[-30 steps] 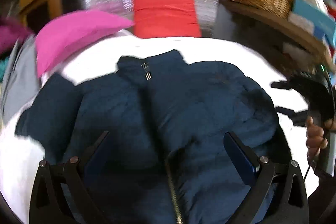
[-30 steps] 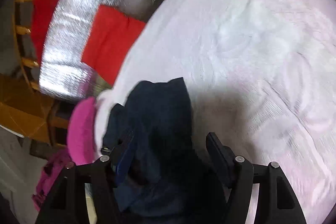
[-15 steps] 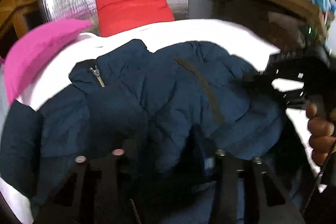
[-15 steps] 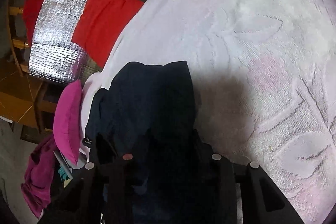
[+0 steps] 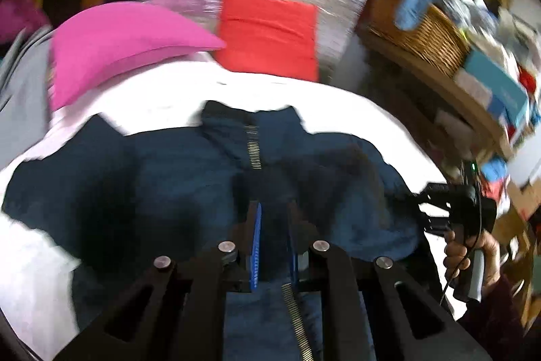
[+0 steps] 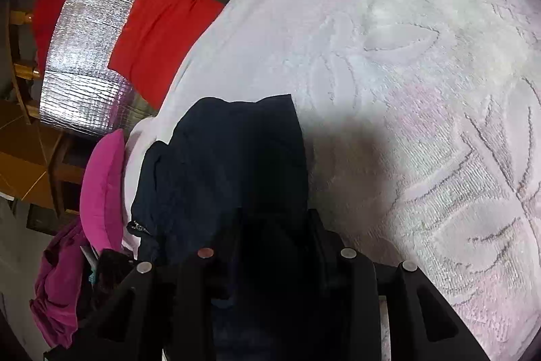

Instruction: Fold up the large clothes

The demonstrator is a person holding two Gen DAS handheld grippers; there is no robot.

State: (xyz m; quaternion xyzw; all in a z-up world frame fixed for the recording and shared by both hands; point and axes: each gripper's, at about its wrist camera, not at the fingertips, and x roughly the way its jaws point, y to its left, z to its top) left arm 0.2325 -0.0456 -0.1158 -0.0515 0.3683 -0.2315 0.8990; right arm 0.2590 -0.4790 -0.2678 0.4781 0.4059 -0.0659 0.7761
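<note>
At the bottom of the left wrist view, the left tongs are pressed together, pinching the navy jacket right beside its zipper. At the bottom centre of the right wrist view, the right tongs pinch a thick bunch of the same jacket. It lies spread across the white bedspread. My worry: padded fabric could slip from either grip or drag unevenly, skewing the fold. Farther off, a pink pillow at upper left might snag a sleeve.
</note>
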